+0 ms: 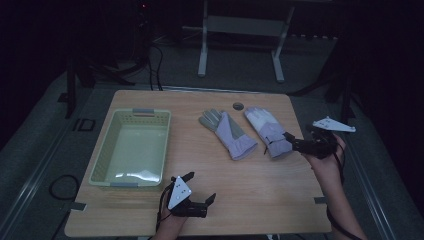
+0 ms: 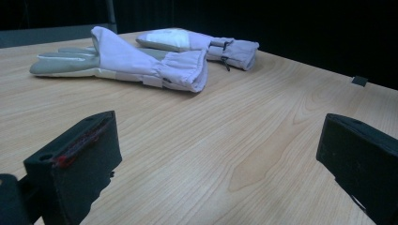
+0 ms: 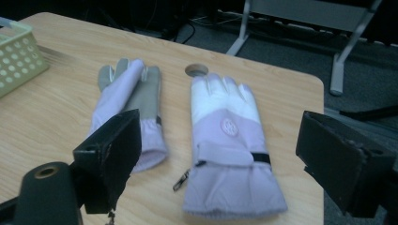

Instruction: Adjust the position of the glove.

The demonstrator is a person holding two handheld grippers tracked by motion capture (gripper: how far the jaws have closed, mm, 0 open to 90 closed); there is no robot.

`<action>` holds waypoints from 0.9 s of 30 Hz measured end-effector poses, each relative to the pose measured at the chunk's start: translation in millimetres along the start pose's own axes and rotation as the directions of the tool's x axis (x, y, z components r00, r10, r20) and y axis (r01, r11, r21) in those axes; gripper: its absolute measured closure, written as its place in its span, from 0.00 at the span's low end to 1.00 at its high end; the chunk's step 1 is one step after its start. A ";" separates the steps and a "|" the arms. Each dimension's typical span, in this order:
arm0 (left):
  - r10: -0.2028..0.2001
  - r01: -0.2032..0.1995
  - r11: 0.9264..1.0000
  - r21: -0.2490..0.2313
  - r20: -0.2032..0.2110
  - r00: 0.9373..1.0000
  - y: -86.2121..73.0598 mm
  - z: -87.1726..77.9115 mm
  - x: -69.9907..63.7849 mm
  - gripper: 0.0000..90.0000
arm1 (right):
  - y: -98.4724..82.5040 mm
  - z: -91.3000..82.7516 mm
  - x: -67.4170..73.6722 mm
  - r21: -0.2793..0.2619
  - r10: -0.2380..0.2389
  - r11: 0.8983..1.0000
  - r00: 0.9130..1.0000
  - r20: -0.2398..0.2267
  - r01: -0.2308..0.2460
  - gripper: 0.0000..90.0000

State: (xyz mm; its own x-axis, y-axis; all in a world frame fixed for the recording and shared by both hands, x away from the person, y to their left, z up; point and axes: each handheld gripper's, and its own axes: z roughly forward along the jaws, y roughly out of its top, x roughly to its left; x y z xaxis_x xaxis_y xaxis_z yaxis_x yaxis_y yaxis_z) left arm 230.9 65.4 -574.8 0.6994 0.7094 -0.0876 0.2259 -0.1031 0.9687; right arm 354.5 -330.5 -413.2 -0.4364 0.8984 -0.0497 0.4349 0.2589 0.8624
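Observation:
Two lilac-and-white gloves lie side by side on the wooden table (image 1: 250,190). The left glove (image 1: 227,132) (image 3: 126,98) (image 2: 131,63) shows a grey palm with a lilac fold over it. The right glove (image 1: 267,131) (image 3: 227,136) (image 2: 202,44) lies back up, cuff toward me. My right gripper (image 1: 294,144) (image 3: 234,154) is open just at the right glove's cuff, one jaw on either side of it, not touching. My left gripper (image 1: 201,186) (image 2: 218,159) is open near the table's front edge, with bare wood between its jaws.
A pale green perforated basket (image 1: 102,155) (image 3: 16,56), with nothing in it, stands on the table's left half. A round hole (image 1: 238,105) (image 3: 196,70) sits near the far edge behind the gloves. A metal frame (image 1: 240,30) and cables stand on the floor beyond.

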 end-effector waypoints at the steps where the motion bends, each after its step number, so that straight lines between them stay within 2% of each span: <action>1: -0.001 0.001 1.000 0.001 0.000 1.000 0.0 0.0 0.0 0.00 | 1.6 0.7 0.4 0.002 0.001 1.000 1.000 -0.006 -0.001 0.16; 8: -0.015 0.015 1.000 0.004 0.004 1.000 0.2 0.2 1.3 0.00 | 20.1 13.2 10.4 0.008 -0.022 1.000 0.999 -0.035 0.022 0.18; 13: -0.008 0.008 1.000 0.002 0.007 1.000 0.1 0.3 0.5 0.00 | 30.0 25.9 18.2 0.025 -0.040 0.999 0.996 -0.079 0.043 0.19; 16: -0.008 0.008 1.000 0.004 0.005 1.000 0.2 0.4 0.5 0.00 | 34.5 33.5 24.5 0.031 -0.064 0.997 0.994 -0.092 0.067 0.25; 18: -0.014 0.014 1.000 0.004 0.007 1.000 0.2 0.3 1.1 0.00 | 36.2 37.1 30.4 0.013 -0.091 0.996 0.993 -0.075 0.092 0.29; 20: -0.017 0.017 1.000 0.004 0.009 1.000 0.2 0.2 1.5 0.00 | 37.4 39.4 33.1 0.011 -0.094 0.995 0.992 -0.080 0.095 0.29; 25: -0.011 0.011 1.000 0.004 0.012 1.000 0.2 0.2 1.0 0.00 | 41.7 54.8 43.2 0.035 -0.094 0.995 0.989 -0.117 0.098 0.31; 26: -0.009 0.009 1.000 0.004 0.013 1.000 0.1 0.2 0.8 0.00 | 41.9 59.4 45.3 0.047 -0.097 0.994 0.988 -0.119 0.103 0.32; 27: -0.011 0.011 1.000 0.006 0.015 1.000 0.2 -0.1 1.1 0.00 | 41.1 71.4 49.4 0.071 -0.097 0.992 0.985 -0.139 0.107 0.33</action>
State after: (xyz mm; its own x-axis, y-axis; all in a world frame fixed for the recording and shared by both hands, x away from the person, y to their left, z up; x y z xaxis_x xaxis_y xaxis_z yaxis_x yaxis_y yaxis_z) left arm 231.7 66.2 -574.7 0.7073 0.6996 -0.1015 0.2370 -0.0995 0.9664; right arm 407.0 -250.2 -416.1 -0.5821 0.8108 -0.0622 0.4400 0.3784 0.8144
